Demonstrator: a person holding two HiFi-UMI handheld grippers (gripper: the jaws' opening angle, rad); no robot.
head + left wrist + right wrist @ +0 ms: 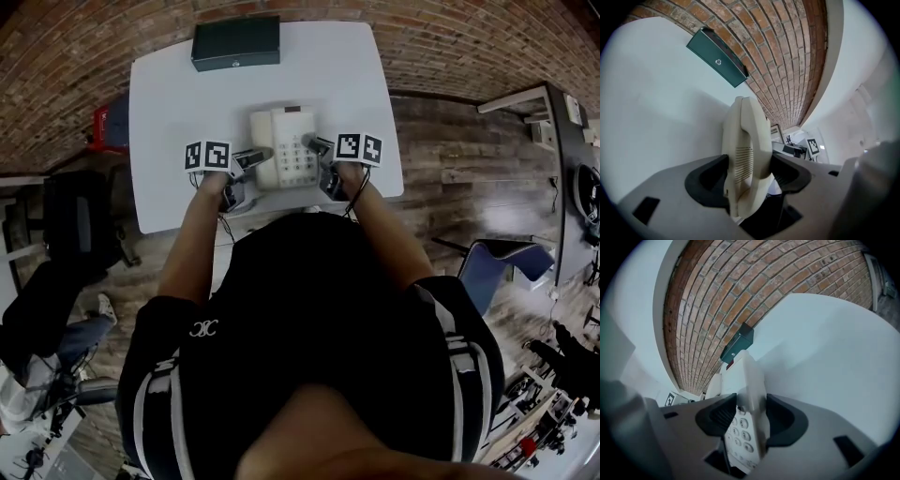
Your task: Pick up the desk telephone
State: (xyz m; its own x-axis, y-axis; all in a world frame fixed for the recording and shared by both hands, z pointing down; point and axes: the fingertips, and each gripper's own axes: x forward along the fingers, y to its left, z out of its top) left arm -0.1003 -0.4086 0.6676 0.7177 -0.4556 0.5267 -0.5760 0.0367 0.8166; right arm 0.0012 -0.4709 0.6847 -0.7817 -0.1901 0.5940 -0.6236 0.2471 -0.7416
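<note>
A cream desk telephone [286,145] sits on the white table [169,103] just in front of me, between the two grippers. My left gripper [262,153] is at the phone's left side. In the left gripper view the handset [745,150] stands on edge between the black pads of the left gripper [749,176], and both pads lie against it. My right gripper [317,145] is at the phone's right side. In the right gripper view the keypad edge of the telephone [743,380] fills the gap of the right gripper [750,420], with the pads closed on it.
A dark green box [235,43] lies at the table's far edge against the brick wall, also seen as the green box [717,57] and the box [738,345]. A black chair [80,220] stands left of the table, a blue chair [502,262] to the right.
</note>
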